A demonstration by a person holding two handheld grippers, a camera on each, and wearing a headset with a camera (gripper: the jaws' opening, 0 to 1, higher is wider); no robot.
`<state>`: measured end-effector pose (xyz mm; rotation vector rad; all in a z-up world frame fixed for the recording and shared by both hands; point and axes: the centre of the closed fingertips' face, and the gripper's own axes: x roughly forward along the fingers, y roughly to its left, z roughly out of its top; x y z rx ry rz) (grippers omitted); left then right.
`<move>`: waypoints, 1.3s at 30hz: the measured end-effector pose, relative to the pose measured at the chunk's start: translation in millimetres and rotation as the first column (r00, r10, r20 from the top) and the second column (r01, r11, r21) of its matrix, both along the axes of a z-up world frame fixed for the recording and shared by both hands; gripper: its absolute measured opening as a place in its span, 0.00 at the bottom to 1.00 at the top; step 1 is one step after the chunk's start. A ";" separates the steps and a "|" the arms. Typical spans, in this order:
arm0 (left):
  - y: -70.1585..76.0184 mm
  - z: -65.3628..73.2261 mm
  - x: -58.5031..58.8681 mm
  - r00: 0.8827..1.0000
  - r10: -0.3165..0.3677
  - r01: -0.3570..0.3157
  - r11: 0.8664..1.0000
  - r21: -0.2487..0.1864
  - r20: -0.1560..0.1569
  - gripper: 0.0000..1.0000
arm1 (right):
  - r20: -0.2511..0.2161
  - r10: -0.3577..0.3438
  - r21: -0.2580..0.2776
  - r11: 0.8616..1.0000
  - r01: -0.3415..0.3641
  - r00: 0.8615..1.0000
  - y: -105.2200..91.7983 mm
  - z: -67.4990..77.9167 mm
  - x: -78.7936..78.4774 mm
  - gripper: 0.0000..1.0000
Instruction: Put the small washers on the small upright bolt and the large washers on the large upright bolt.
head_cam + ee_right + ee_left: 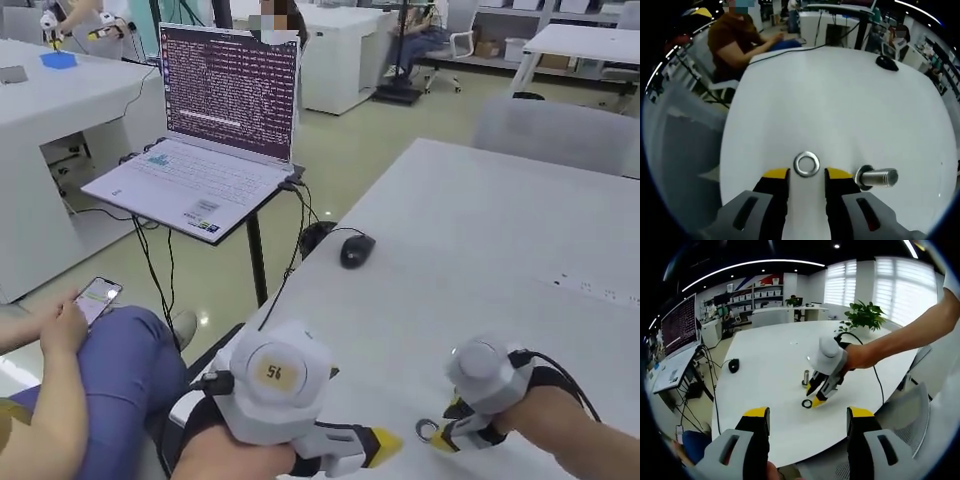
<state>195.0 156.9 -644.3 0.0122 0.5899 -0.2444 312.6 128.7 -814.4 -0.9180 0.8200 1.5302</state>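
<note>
A metal washer (807, 164) lies flat on the white table (840, 100), just ahead of my right gripper (807, 175). Its yellow-tipped jaws stand open, a washer's width apart, with nothing between them. To the right of them an upright bolt (879, 177) stands with a ring at its base. In the left gripper view the same washer (806, 403) lies beside the right gripper (816, 397), and the bolt (805, 377) stands behind it. My left gripper (808, 415) is wide open and empty, near the table's front edge. The head view shows the washer (427, 430) between both grippers.
A black mouse (357, 250) with its cable lies farther back on the table. Left of the table, a laptop (215, 130) stands on a stand, and a seated person (95, 360) holds a phone. A grey chair (555, 130) stands behind the table.
</note>
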 end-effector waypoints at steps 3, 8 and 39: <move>-0.2 0.7 -0.3 1.000 0.002 -0.002 1.000 0.000 -0.001 0.62 | -0.008 0.027 -0.024 0.999 -0.027 1.000 2.7 -8.4 -3.2 0.30; 0.9 1.5 -0.9 1.000 0.005 -0.005 1.000 0.001 0.000 0.62 | 0.022 0.054 -0.046 0.998 -0.053 0.998 1.9 -11.9 0.8 0.30; -2.6 -0.7 4.0 1.000 -0.006 0.006 1.000 -0.001 0.001 0.62 | 0.027 0.049 0.008 0.999 -0.050 0.998 -8.1 -3.9 0.2 0.23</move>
